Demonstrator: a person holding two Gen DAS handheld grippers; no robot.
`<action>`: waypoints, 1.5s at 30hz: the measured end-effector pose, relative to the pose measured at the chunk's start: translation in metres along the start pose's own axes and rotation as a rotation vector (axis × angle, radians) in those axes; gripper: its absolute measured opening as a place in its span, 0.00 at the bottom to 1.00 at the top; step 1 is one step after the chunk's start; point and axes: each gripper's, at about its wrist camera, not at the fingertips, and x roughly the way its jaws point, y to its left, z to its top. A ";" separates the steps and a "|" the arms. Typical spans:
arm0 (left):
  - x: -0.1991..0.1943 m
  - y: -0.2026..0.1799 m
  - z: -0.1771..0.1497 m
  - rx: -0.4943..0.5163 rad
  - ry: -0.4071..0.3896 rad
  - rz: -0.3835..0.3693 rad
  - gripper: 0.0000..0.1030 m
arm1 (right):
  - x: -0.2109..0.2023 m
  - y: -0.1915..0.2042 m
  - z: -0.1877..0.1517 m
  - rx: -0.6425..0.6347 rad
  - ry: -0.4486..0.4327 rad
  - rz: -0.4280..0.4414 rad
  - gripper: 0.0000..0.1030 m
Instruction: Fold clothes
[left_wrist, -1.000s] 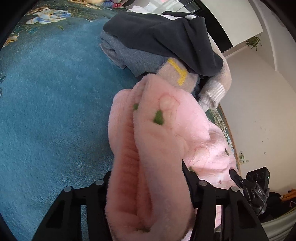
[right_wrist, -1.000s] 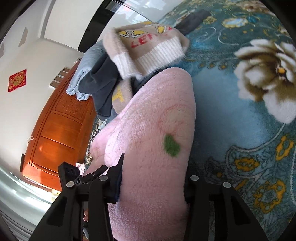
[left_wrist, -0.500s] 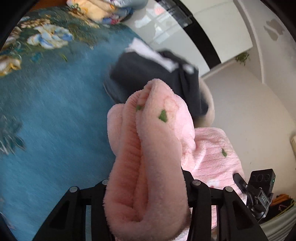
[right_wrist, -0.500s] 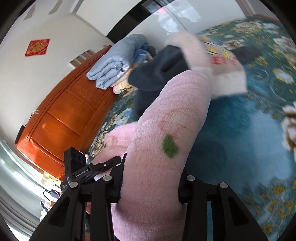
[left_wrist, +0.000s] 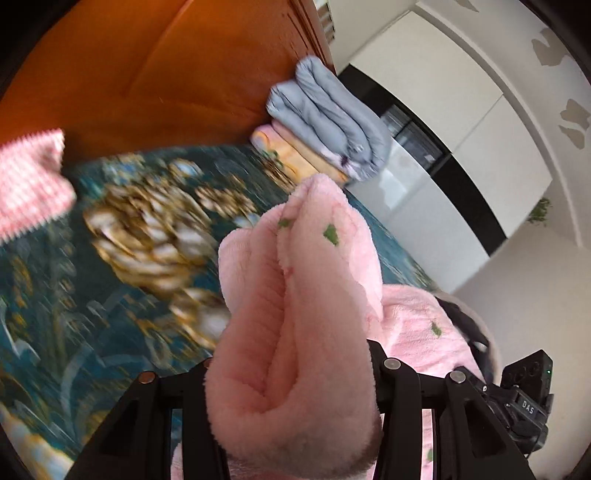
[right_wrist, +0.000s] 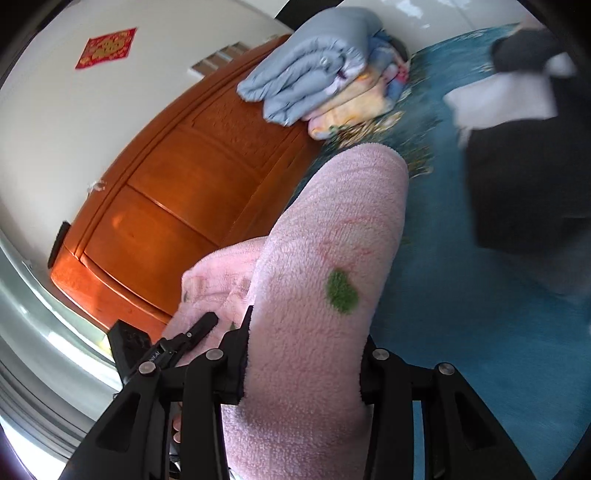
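A fluffy pink garment with green spots (left_wrist: 295, 295) is bunched between the jaws of my left gripper (left_wrist: 291, 373), which is shut on it and holds it above the blue floral bedspread (left_wrist: 92, 295). My right gripper (right_wrist: 306, 365) is shut on another part of the same pink garment (right_wrist: 325, 280). The garment spans between both grippers, and each gripper shows at the edge of the other's view. The fingertips are hidden by the fabric.
An orange wooden headboard (right_wrist: 177, 192) stands behind the bed. Folded grey and yellow blankets (left_wrist: 332, 125) are stacked against it. A pile of dark and white clothes (right_wrist: 517, 110) lies at the right. A pink checked cloth (left_wrist: 29, 181) lies at the left.
Both grippers have lifted and swung with the pink garment away from the clothes pile toward the headboard. The views are motion-blurred. Both grips are unchanged.
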 end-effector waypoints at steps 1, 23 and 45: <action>0.001 0.007 0.005 0.006 -0.021 0.016 0.45 | 0.016 0.002 -0.001 -0.004 0.006 0.012 0.39; 0.057 0.102 0.011 -0.112 -0.008 0.077 0.59 | 0.108 -0.057 -0.050 0.090 0.066 -0.055 0.40; 0.054 0.078 0.000 0.038 0.053 0.165 0.70 | 0.108 0.021 -0.081 -0.286 0.101 -0.231 0.55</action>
